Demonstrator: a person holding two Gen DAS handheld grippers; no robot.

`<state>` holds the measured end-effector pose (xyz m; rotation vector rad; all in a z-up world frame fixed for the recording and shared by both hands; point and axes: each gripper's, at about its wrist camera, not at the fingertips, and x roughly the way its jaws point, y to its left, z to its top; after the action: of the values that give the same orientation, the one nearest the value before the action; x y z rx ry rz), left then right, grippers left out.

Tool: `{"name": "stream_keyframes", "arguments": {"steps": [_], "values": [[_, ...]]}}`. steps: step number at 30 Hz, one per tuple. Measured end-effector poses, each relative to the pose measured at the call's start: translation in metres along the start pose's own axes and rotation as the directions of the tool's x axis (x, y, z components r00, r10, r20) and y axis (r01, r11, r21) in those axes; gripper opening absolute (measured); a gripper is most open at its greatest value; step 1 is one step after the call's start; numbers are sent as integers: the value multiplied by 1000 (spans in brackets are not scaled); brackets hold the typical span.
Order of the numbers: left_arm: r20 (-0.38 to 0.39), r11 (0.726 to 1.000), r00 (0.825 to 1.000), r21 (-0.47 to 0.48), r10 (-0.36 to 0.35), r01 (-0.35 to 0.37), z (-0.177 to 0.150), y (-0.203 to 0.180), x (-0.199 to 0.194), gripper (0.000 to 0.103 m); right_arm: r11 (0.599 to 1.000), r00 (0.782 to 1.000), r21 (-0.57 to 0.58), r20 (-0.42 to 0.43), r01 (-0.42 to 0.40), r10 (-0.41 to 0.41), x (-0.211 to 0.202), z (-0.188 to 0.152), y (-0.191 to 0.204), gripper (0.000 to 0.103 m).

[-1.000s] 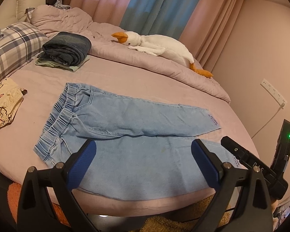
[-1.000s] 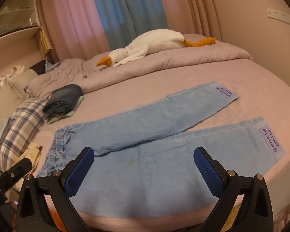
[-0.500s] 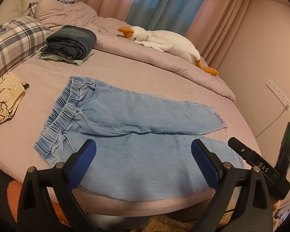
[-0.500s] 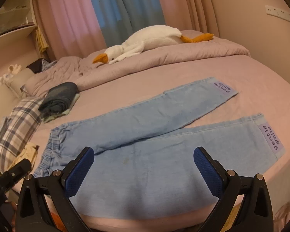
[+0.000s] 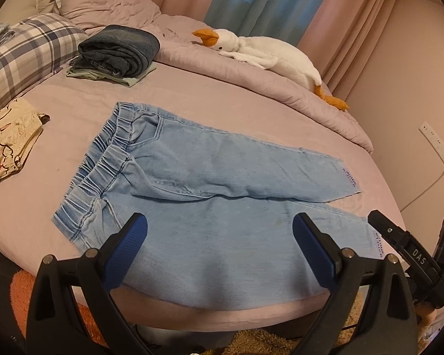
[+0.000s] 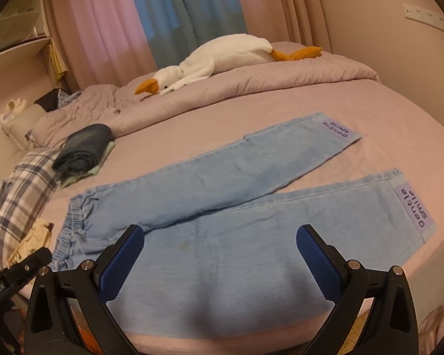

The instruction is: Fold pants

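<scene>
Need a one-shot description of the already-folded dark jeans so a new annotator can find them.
Start at the round bed with the pink sheet and go to the plaid pillow on its left. Right beside the pillow sits the folded dark jeans, stacked on a pale green folded garment. Unlike the light blue pants spread flat, it is a thick navy bundle.

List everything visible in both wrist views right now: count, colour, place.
pants: 1, light blue denim, spread flat on the bed, waistband left, legs apart at the hems
bed: 1, pink sheet, under it all
folded clothes: 1 stack, dark denim on pale green, beyond the waistband
plush goose: 1, white with orange beak and feet, on the duvet
duvet: 1, pink, bunched at far side
plaid pillow: 1, grey and white, far left
printed garment: 1, cream, left edge
curtains: pink and blue, behind
wall sockets: white, right wall
left gripper: open, blue pads, over near leg
right gripper: open, blue pads, over near leg
</scene>
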<state>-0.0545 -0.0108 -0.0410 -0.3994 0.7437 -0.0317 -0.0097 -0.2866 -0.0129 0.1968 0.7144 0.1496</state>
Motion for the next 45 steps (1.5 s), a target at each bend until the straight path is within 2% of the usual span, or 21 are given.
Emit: {"name": "stream_keyframes", "arguments": {"steps": [6,11,16,20,22,23,25,26,28,29,30,31,33,35,36,37,38,40,43,44,45], "values": [[2,999,999,4,49,-49,2,5,6,98,999,1000,43,-19,-2,3,7,2,-17,102],[-21,991,992,-47,124,-125,5,35,16,98,992,998,121,-44,39,-34,12,0,-53,102],[-31,962,970,-126,242,-244,9,81,23,98,966,990,216,-62,141,-130,14,2,-109,102],[-78,927,943,-176,323,-332,7,118,33,95,919,967,302,-97,255,-236,13,-2,-160,102],[-96,923,942,-193,321,-334,6,131,37,93,886,951,347,-130,308,-280,15,-5,-189,102],[-111,929,953,-217,282,-300,5,139,42,92,870,941,361,-148,337,-304,16,-7,-200,102],[-136,936,967,-257,213,-242,3,149,50,81,845,923,371,-178,385,-342,18,-9,-219,102],[-157,934,970,-277,187,-225,0,153,55,64,831,909,370,-197,415,-367,19,-11,-228,102],[-171,930,975,-314,144,-192,-3,161,61,43,820,900,371,-212,436,-382,22,-14,-239,102],[-171,922,977,-345,124,-177,-4,164,60,42,814,897,380,-227,440,-379,23,-17,-246,100],[-160,917,982,-368,104,-157,-4,167,57,35,814,902,393,-233,429,-363,25,-19,-251,95],[-150,916,985,-375,90,-141,-4,166,52,33,815,909,406,-242,413,-340,28,-20,-253,86],[-107,921,992,-375,73,-109,2,162,36,29,817,918,424,-243,392,-314,27,-22,-253,82],[-88,923,994,-374,65,-93,7,160,23,29,824,917,407,-223,395,-330,21,-21,-247,62],[-84,922,995,-376,62,-89,10,159,19,29,823,915,402,-219,401,-339,20,-20,-244,57],[-81,921,995,-378,65,-91,9,161,16,29,825,915,399,-215,402,-342,17,-21,-245,47],[-98,918,993,-383,73,-105,9,163,14,29,826,916,397,-213,400,-341,16,-23,-247,37],[-137,910,986,-391,90,-137,3,169,21,30,822,914,400,-218,404,-343,21,-24,-251,30],[-231,907,961,-354,154,-231,-7,173,45,38,819,914,407,-216,404,-343,23,-24,-255,30],[-218,913,963,-338,162,-230,-8,171,45,39,815,912,410,-220,409,-347,23,-23,-256,30],[-205,918,963,-319,174,-233,-6,166,43,44,810,909,414,-222,415,-352,23,-23,-255,30]]}}
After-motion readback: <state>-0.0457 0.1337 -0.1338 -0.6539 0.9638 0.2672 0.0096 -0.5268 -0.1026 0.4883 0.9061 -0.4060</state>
